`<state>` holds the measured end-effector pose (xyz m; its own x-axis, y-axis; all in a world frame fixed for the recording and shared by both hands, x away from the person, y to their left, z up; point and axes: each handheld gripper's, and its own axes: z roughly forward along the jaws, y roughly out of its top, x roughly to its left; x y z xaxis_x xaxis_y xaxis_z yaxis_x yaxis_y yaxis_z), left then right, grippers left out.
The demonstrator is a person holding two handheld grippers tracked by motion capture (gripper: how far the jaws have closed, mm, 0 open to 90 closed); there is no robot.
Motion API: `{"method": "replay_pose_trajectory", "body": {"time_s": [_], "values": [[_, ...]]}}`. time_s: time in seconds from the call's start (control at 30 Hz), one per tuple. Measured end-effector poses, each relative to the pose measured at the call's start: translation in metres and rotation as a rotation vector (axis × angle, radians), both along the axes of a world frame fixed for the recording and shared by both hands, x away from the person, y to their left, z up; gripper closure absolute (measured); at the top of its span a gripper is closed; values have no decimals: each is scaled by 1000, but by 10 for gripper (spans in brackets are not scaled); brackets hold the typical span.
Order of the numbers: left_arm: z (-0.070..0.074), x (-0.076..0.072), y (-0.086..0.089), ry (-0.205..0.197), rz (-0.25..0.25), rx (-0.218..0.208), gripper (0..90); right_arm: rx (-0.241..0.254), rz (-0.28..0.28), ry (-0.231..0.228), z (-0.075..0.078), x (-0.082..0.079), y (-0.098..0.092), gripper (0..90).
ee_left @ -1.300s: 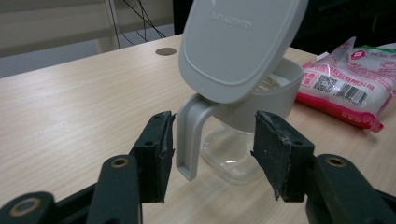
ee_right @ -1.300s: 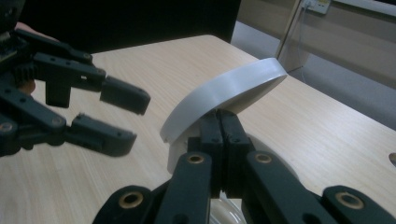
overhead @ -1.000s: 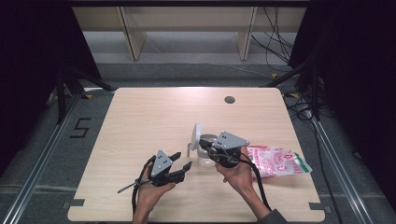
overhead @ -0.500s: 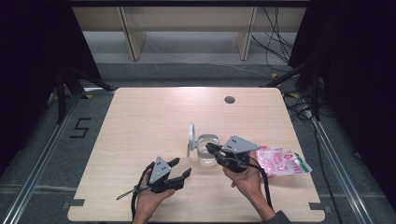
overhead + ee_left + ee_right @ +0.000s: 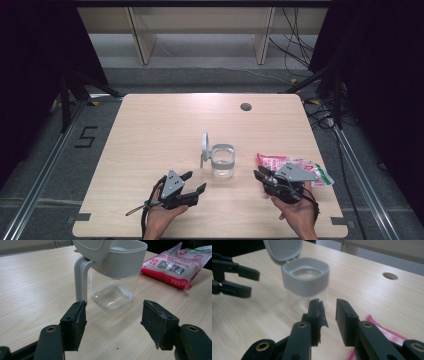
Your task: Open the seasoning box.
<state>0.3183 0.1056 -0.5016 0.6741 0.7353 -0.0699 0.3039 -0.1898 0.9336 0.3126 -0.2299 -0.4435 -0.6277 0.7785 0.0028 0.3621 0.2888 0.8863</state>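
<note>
Pale wood-grain table (image 5: 165,130) on a grey floor, dark curtains at either side, a light shelf unit beyond the far edge, and loose cables on the floor past the far right corner. A round grommet hole (image 5: 245,106) lies near the table's far edge, right of centre.

The clear jar (image 5: 222,161), with a grey collar, a grey handle and a hinged lid (image 5: 204,143) standing upright and open, sits nearer the near edge, roughly midway between the left and right edges. A pink and white packet (image 5: 280,164) lies flat towards the near right corner, its far end partly under the right gripper.

Change from one second ago: the right gripper (image 5: 261,178) was then at the jar; it now lies apart from it, to the right, over the packet's near end. The jar stands free and sits slightly farther from the near edge. The left gripper (image 5: 192,183) has hardly shifted.

Left gripper: jaws wide apart and empty, having just been opening; in the left gripper view (image 5: 113,317) the jar (image 5: 113,277) stands just beyond the fingertips (image 5: 75,317), untouched. Right gripper: jaws (image 5: 329,311) parted by a narrow gap, having just been opening, nothing between them; the jar (image 5: 305,281) lies ahead of and clear of its fingertips (image 5: 315,312).
</note>
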Motion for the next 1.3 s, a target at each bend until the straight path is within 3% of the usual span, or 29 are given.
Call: {"method": "replay_pose_trajectory", "body": {"time_s": [0.13, 0.17, 0.2, 0.47, 0.53, 0.6, 0.63, 0.67, 0.7, 0.73, 0.8, 0.83, 0.87, 0.9, 0.97, 1.0, 1.07, 1.2, 1.27, 1.3], "values": [[0, 0, 0, -3, -2, 1, 355, -11, -35, -5, -1, -9, -20, 797], [1, 2, 1, -27, -17, 24, 354, -16, -39, -12, -3, -11, -25, 816], [0, 0, -1, -3, 0, -2, 352, -28, -50, -13, -3, -14, -30, 832], [-1, -1, -1, 2, -3, 14, 348, -29, -160, 24, -11, -33, -61, 878], [-1, -1, -1, 5, 0, 9, 348, -74, -151, -4, -12, -35, -68, 900], [-1, -1, -2, 7, 3, -4, 347, -99, -176, 0, -14, -39, -72, 900], [-2, -1, -2, 6, 1, -2, 346, -88, -195, 30, -15, -42, -73, 900], [-2, 1, -1, -18, -19, 9, 345, -90, -210, 33, -16, -43, -76, 900], [-2, -1, -2, 5, -4, -7, 344, -112, -207, 10, -17, -42, -80, 900], [-2, -1, -3, 6, -2, -9, 344, -97, -197, 21, -18, -42, -83, 900], [-2, -1, -2, 10, 1, 3, 344, -115, -219, 26, -21, -43, -87, 900], [-3, -1, -3, 10, 2, -3, 344, -110, -219, 35, -23, -43, -88, 900], [-2, 1, -2, -12, -17, 22, 344, -135, -214, 18, -25, -42, -90, 900], [-2, 1, -2, -11, -18, 23, 344, -135, -223, 44, -26, -43, -89, 900], [-3, -1, -3, 11, -5, 11, 344, -146, -210, 48, -28, -41, -89, 900], [-3, -1, -3, 11, -5, 10, 344, -143, -204, 67, -29, -41, -89, 900], [-3, 0, -4, 12, -8, 0, 344, -158, -202, 64, -32, -39, -89, 900], [-4, -1, -4, 13, -10, -3, 345, -162, -202, 113, -36, -37, -84, 900], [-4, 0, -5, 13, -8, 8, 345, -193, -184, 80, -37, -32, -86, 900], [-5, 0, -6, 14, -10, -9, 345, -185, -188, 107, -37, -31, -85, 900]]}}
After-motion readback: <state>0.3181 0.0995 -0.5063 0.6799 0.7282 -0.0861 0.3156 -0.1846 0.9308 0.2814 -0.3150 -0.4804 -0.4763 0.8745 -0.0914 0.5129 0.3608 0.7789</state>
